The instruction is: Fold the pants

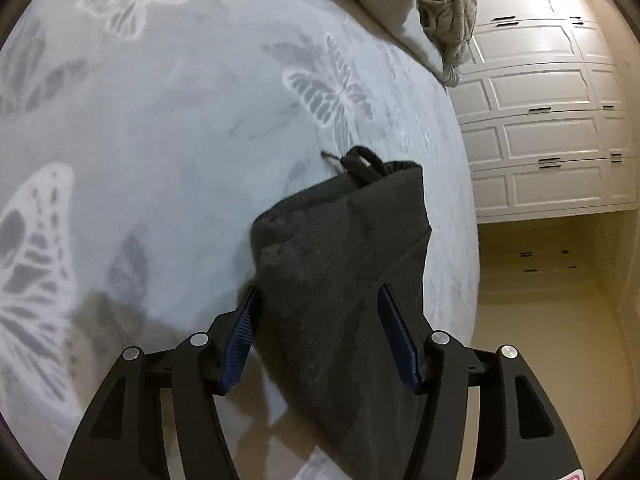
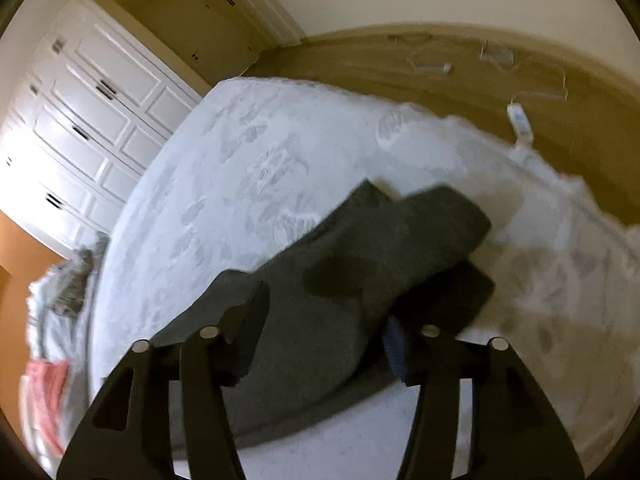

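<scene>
Dark grey pants point(image 1: 340, 248) lie folded on a pale blue bed blanket with butterfly prints point(image 1: 160, 120). In the left wrist view the waistband with a black drawstring point(image 1: 360, 160) points away from me. My left gripper point(image 1: 320, 300) is open, its blue-padded fingers point(image 1: 240, 344) spread on either side of the pants' near end. In the right wrist view the pants point(image 2: 340, 280) lie bunched, with a folded leg end at the far right. My right gripper point(image 2: 324, 320) is open, its fingers straddling the cloth; the right finger is partly hidden by it.
White panelled cupboards point(image 1: 540, 120) stand beyond the bed's edge. A crumpled grey-brown garment point(image 1: 444, 16) lies at the far end of the bed. Wooden floor point(image 2: 440, 72) with a white power strip point(image 2: 520, 124) lies past the bed. Pink cloth point(image 2: 44, 392) sits at the left.
</scene>
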The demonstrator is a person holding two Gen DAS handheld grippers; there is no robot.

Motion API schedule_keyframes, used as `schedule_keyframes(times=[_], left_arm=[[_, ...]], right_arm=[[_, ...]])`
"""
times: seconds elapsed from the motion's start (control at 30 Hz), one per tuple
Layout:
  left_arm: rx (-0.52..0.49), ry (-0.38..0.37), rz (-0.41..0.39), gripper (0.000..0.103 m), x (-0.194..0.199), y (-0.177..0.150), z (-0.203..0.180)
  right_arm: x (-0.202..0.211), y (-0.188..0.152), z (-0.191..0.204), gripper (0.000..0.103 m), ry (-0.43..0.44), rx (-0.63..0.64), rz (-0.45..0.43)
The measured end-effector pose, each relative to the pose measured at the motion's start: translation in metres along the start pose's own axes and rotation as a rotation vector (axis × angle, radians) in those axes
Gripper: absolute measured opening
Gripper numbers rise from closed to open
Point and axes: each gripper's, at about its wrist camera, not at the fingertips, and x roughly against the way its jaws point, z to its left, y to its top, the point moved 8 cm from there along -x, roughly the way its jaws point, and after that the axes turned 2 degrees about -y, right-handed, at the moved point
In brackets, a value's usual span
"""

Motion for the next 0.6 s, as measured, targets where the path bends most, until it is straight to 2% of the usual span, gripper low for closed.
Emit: schedule_keyframes(times=[0.03,0.1,0.13,0.17,0.2,0.27,0.33,0.4,0.47,0.53,0.6], left_arm=[[-0.022,0.012,-0.009,0.058,0.000,0.001,-0.003],[-0.035,0.022,-0.017,0.058,-0.004,0.002,-0.005],[-0.031,0.019,-0.018,0.058,0.000,0.001,-0.004],[-0.029,0.018,-0.018,0.058,0.001,0.001,-0.003],[-0.029,0.019,-0.017,0.058,-0.001,0.002,-0.003],[-0.036,0.025,-0.022,0.058,0.000,0.002,-0.004],[-0.053,0.053,-0.046,0.058,0.003,0.002,-0.002],[-0.071,0.098,-0.091,0.058,0.014,-0.001,0.001],[-0.084,0.124,-0.110,0.058,0.017,-0.001,0.001],[-0.085,0.119,-0.081,0.065,0.010,-0.002,0.001],[-0.087,0.127,-0.083,0.067,0.006,-0.001,0.001]], right_arm=[[0.011,0.011,0.008,0.002,0.009,0.015,-0.048],[0.042,0.033,0.019,0.002,0.074,0.011,-0.171],[0.047,0.038,0.014,0.002,0.037,0.028,-0.200],[0.040,0.036,-0.001,0.003,-0.059,0.040,-0.189],[0.023,0.027,-0.024,0.009,-0.126,0.006,-0.127],[0.005,0.010,-0.058,0.011,-0.190,-0.069,-0.027],[0.015,0.009,-0.067,0.012,-0.181,-0.081,-0.036],[0.031,0.009,-0.064,0.020,-0.168,-0.103,-0.050],[0.042,0.008,-0.050,0.042,-0.107,-0.089,-0.064],[0.037,0.006,-0.037,0.060,-0.095,-0.026,-0.059],[0.025,0.005,-0.033,0.060,-0.126,0.019,-0.042]])
